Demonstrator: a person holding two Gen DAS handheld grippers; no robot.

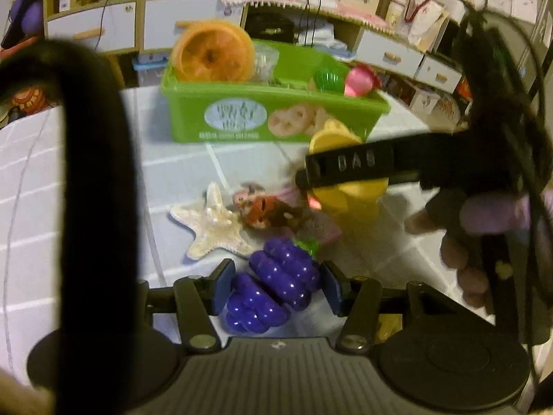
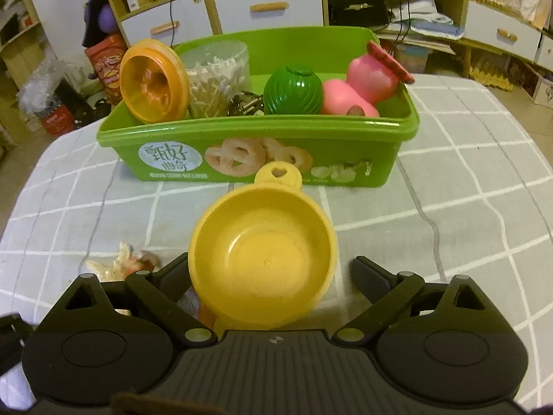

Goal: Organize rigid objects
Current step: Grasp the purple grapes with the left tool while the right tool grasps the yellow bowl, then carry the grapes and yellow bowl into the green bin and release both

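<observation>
In the left wrist view my left gripper (image 1: 276,288) is open, its blue pads either side of a purple toy grape bunch (image 1: 273,287) on the table. A white starfish (image 1: 212,221) and a small figurine (image 1: 266,211) lie just beyond. My right gripper (image 1: 304,176) reaches in from the right across a yellow bowl (image 1: 349,193). In the right wrist view the right gripper (image 2: 269,273) is open around the yellow bowl (image 2: 262,256); the right finger stands clear of it. The green bin (image 2: 262,152) behind holds an orange lid (image 2: 153,81), a cotton swab jar (image 2: 216,76), a green ball (image 2: 293,91) and pink toys (image 2: 359,90).
The table has a grey checked cloth (image 2: 466,190). Shelves and drawers (image 2: 266,7) stand behind the bin. A thick black strap (image 1: 93,173) blocks the left of the left wrist view. The starfish (image 2: 110,264) shows at the right gripper's left.
</observation>
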